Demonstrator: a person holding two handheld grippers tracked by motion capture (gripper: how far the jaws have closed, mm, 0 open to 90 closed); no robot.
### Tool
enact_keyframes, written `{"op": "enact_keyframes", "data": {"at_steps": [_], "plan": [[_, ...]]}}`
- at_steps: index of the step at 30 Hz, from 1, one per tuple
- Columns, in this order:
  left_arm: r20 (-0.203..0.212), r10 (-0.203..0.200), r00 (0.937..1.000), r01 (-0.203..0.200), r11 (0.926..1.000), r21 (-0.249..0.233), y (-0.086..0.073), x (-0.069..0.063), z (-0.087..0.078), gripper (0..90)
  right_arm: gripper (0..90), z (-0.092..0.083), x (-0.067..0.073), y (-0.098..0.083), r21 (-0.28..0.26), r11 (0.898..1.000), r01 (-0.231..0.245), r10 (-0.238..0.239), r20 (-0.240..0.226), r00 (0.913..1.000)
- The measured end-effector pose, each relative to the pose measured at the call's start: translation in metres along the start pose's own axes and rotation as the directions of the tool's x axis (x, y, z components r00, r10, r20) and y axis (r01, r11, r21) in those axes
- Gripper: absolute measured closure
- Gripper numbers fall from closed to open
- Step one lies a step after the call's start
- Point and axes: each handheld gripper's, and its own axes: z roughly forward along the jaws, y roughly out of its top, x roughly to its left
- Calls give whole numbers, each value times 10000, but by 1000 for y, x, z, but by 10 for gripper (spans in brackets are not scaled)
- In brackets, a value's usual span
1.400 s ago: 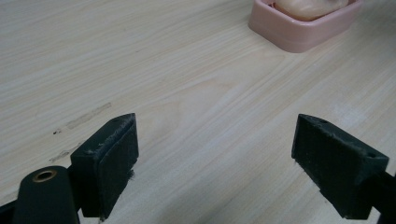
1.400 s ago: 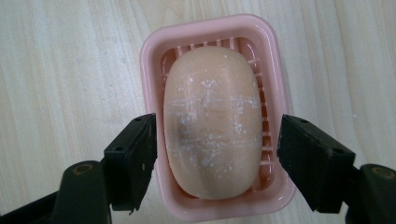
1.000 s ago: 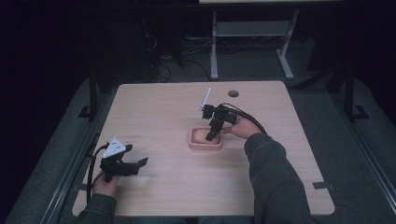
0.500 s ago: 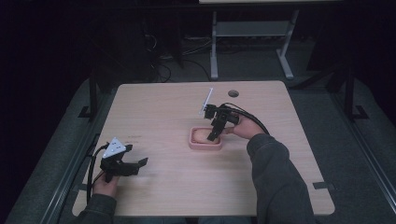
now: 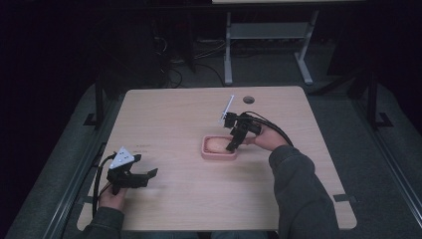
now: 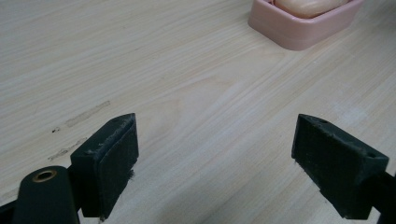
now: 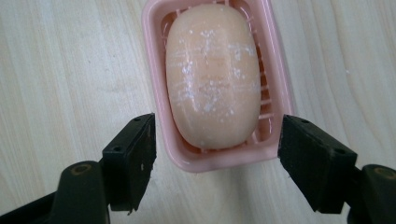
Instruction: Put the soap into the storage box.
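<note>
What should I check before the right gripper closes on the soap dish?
1. Right gripper open: ok, jaws wide apart.
2. Jaws straddle the dish: ok, one jaw stands either side of its near end.
3. Jaws touching the dish: cannot tell.
4. Soap seated in the dish: ok, lying flat inside.
5. Left gripper out of the way: ok, open near the table's left edge, holding nothing.

My right gripper (image 5: pixel 233 145) hangs tilted over the pink soap dish (image 5: pixel 219 154), tips at its near end beside the soap (image 5: pixel 217 144). My left gripper (image 5: pixel 147 174) rests well apart, by the table (image 5: pixel 189 109) edge.
</note>
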Motion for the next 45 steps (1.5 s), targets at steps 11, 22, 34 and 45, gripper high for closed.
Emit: {"op": "enact_keyframes", "data": {"at_steps": [11, 22, 34, 45], "plan": [[-2, 1, 10000, -1, 10000, 11, 0, 0, 0, 143, 271, -5, 2, -9, 56, 9999, -106, 106, 64, 9999], [2, 10, 10000, -10, 10000, 23, 0, -1, 0, 143, 270, -6, 4, -19, 35, 9998, -207, 207, 62, 9998], [30, 10, 10000, -10, 10000, 51, 0, -1, 0, 143, 270, -10, 6, -35, -57, 9993, -375, 376, 138, 9992], [30, 3, 10000, -3, 10000, 50, 0, -1, 0, 143, 269, -9, 8, -48, -76, 9985, -542, 543, 113, 9985]]}}
